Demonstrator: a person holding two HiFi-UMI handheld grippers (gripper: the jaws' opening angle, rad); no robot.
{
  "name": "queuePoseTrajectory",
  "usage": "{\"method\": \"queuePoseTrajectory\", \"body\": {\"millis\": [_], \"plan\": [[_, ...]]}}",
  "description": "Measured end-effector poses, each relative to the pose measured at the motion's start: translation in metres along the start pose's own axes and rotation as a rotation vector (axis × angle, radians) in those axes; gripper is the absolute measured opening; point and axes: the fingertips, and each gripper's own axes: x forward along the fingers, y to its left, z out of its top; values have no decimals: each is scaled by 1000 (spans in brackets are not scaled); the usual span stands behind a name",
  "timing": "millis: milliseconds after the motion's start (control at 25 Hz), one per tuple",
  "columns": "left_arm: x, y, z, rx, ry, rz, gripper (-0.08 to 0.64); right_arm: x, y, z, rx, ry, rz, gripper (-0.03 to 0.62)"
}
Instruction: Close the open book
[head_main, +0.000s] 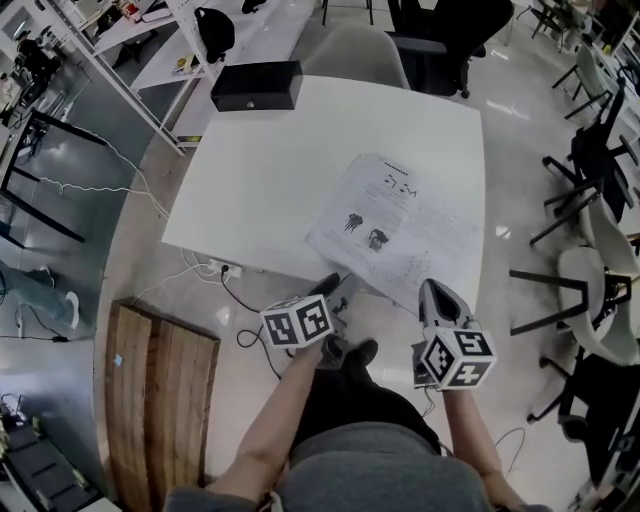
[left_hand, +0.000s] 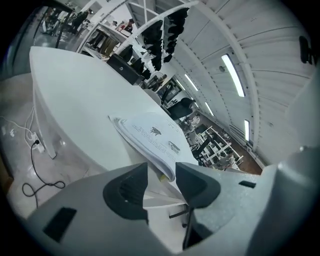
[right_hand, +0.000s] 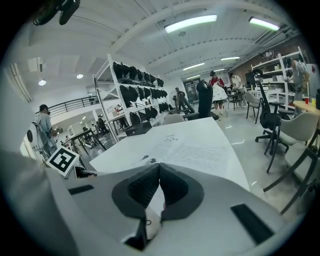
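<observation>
The scene is viewed by the head camera steeply downward from high above the near edge of the white table (head_main: 260, 170). The left gripper view is taken close in, tilted, from low at that edge, facing along the open book (left_hand: 150, 134). The right gripper view is taken from just above the tabletop, close to the book's near edge. Table, book and a black box (head_main: 256, 86) are shared by all three views

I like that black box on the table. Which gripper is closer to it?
Left. The left gripper is at the book's near corner, below the black box. The right gripper pinches the book's edge farther right, so it is farther from the box.
</observation>
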Motion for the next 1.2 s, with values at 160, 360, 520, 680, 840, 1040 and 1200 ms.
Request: {"method": "queuePoseTrajectory", "body": {"millis": [160,360,520,680,840,1040,1200], "plan": [[4,-1,1,-75,-1,-26,164,2,3,0,-3,4,1,5],[8,-2,3,-158,-8,-61,164,5,4,0,-10,9,-2,5],[14,-3,4,-234,-13,-92,167,7,4,0,-10,14,-6,5],[17,-1,6,-318,-23,-126,172,7,4,-1,-7,15,-12,5],[20,-1,13,-374,-38,-154,172,7,5,0,-10,15,-17,5],[24,0,21,-428,-51,-184,172,8,5,0,-10,15,-23,5],[25,1,25,-476,-56,-209,172,9,6,2,-9,12,-26,5]]}}
